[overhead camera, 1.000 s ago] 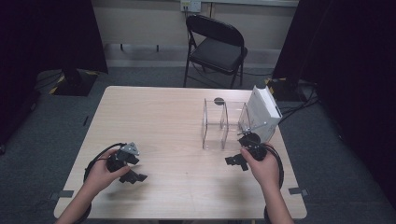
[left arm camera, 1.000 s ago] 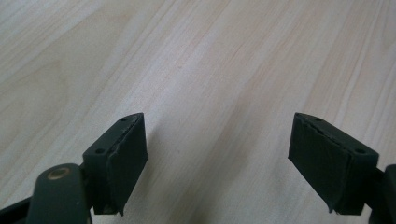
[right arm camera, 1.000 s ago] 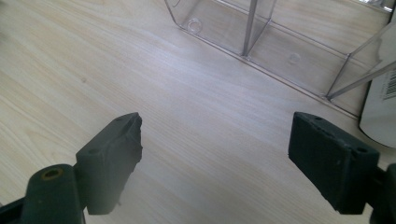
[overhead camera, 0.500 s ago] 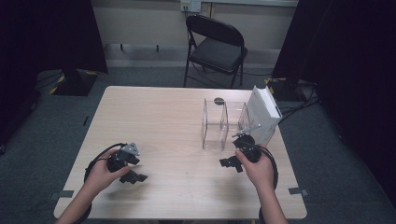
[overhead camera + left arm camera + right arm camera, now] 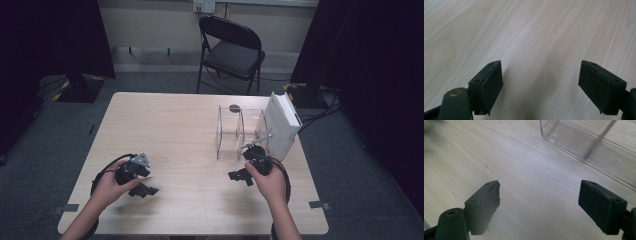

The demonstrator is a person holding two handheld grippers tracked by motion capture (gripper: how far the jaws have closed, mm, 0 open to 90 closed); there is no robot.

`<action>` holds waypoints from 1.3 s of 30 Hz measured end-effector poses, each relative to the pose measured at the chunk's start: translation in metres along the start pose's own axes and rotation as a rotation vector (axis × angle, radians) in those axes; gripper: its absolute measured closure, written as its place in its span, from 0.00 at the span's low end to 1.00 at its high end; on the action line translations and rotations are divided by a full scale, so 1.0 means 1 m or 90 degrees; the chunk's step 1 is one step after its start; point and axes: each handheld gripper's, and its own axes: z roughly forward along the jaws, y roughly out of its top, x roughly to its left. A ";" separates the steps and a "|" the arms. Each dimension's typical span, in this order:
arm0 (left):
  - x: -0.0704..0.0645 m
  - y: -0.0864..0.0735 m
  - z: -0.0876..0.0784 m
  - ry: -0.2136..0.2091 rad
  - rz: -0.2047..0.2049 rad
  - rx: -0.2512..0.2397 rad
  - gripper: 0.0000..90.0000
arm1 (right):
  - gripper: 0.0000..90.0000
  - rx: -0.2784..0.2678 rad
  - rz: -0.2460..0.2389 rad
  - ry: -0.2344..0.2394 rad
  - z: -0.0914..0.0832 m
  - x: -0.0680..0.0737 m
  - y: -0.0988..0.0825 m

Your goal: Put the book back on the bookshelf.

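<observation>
My left gripper (image 5: 145, 182) rests low over the table's front left, held in a hand. In the left gripper view its jaws stand wide apart, the gripper (image 5: 540, 87) open over bare wood. My right gripper (image 5: 242, 168) sits at the front right, just in front of a clear plastic container (image 5: 240, 132). In the right gripper view the gripper (image 5: 540, 207) is open with only tabletop between its jaws, and the clear container (image 5: 586, 142) lies ahead to the upper right. Neither gripper holds anything.
A white box (image 5: 282, 124) stands tilted against the container's right side near the table's right edge. A small black disc (image 5: 234, 107) lies behind the container. A folding chair (image 5: 232, 50) stands beyond the light wooden table (image 5: 170, 130).
My right hand has shifted slightly to the left, away from the white box. The left hand has stayed put.
</observation>
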 end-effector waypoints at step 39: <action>0.000 -0.001 0.003 -0.006 -0.003 0.003 0.21 | 0.19 0.022 -0.040 0.040 0.057 0.031 -0.002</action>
